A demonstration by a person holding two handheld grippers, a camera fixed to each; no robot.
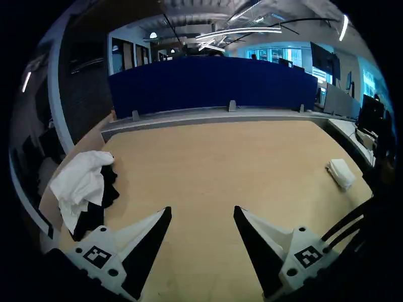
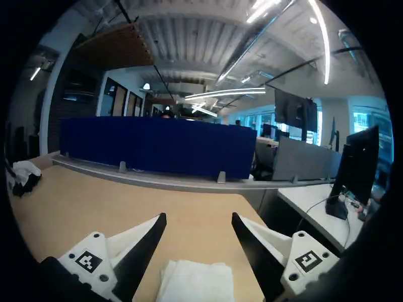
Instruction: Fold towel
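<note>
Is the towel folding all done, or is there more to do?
Not all done. One white towel already lies neatly folded just in front of the right gripper. Nothing is in hand: the left gripper and the right one are both open and empty. A crumpled heap of white and black cloth waits unfolded.

desk [image 1: 211, 151]: light wood, meeting partition
partition [image 1: 211, 85]: blue, standing along far edge
strip lights [image 2: 226, 93]: glowing overhead
monitor [image 2: 357, 166]: standing at right
</note>
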